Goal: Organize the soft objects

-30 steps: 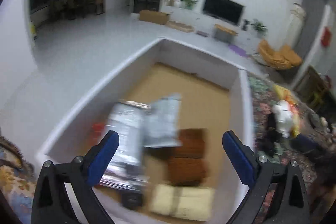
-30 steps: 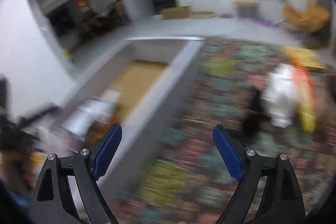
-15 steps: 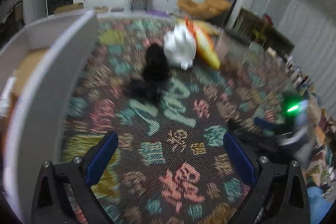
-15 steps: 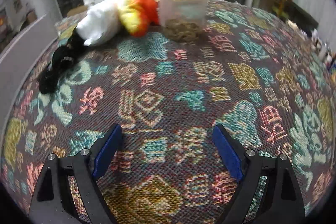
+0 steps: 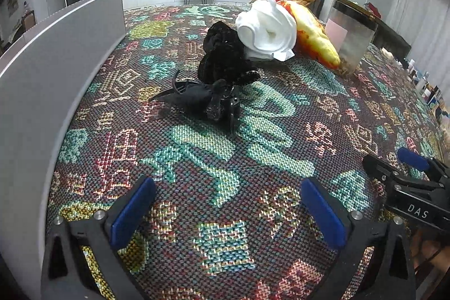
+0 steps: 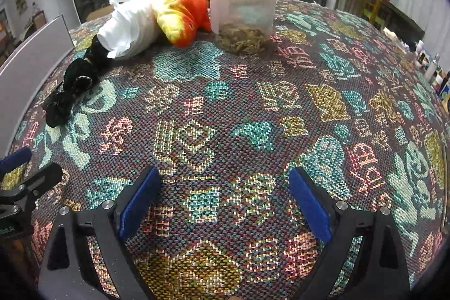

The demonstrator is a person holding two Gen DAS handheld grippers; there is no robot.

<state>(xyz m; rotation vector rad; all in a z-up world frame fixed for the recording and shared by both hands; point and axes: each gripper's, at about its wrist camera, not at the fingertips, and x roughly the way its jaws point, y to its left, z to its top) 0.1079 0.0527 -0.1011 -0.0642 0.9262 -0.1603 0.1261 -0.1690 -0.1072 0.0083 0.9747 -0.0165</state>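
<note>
Left gripper [image 5: 227,207]: jaws spread wide, nothing between the blue pads [image 5: 132,212], held low over the patterned cloth [image 5: 225,159] that covers the table. Right gripper [image 6: 222,201]: jaws likewise spread and empty, over the same cloth. In the left wrist view the right gripper shows at 4 o'clock at the frame edge; in the right wrist view the left gripper [image 6: 17,187] shows at 9 o'clock. The two are well apart.

Soft objects, left wrist view: a small black bundle with straps [image 5: 205,100] lies on the cloth straight ahead at 12 o'clock, clear of the jaws. Just beyond it and touching it sits a black fuzzy garment [image 5: 222,55]. A rolled white cloth [image 5: 267,30] leans against the far side of the black garment, at about 1 o'clock. A yellow and orange plush toy [image 5: 315,38] lies against the white cloth on its right. All four form one row, none of them gripped.

Right wrist view: the same row runs from 10 o'clock to 12 o'clock, with the black items [image 6: 76,80] nearest, then the white cloth [image 6: 129,27], then the plush toy [image 6: 180,10].

Other items: a clear plastic jar with a black lid [image 6: 243,2] stands upright beside the plush toy; brown matter lies in its bottom. A grey box wall [image 5: 42,69] borders the cloth at 9 o'clock in the left wrist view
</note>
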